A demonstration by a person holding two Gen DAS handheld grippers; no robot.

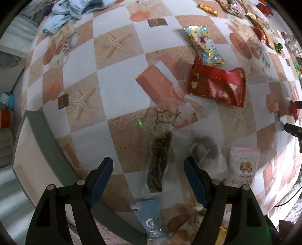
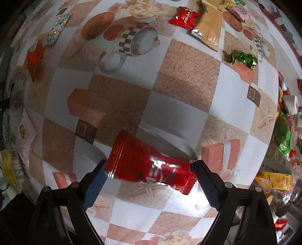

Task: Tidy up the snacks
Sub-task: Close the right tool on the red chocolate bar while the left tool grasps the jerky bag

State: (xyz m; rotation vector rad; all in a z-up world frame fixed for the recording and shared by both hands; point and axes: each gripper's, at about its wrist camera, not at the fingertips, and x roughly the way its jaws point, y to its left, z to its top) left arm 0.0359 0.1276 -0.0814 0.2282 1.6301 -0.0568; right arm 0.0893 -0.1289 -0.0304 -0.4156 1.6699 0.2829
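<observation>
In the left wrist view my left gripper (image 1: pixel 149 173) is open above the checked tablecloth (image 1: pixel 120 90). A clear packet with a dark brown bar (image 1: pixel 158 162) lies between its fingers. A clear packet with a round snack (image 1: pixel 205 150), a pink-white packet (image 1: pixel 243 165), a large red packet (image 1: pixel 217 84) and a colourful foil packet (image 1: pixel 203 45) lie nearby. In the right wrist view my right gripper (image 2: pixel 149 169) spans a red snack packet (image 2: pixel 149 165); both pads touch its ends. I cannot tell whether the packet is lifted.
A light blue packet (image 1: pixel 151 218) lies at the table's near edge. Blue cloth (image 1: pixel 75 9) sits at the far left. Red (image 2: pixel 183 17), tan (image 2: pixel 209 28) and green foil (image 2: pixel 241 58) snacks lie far. A heap of packets (image 2: pixel 279 169) is at the right.
</observation>
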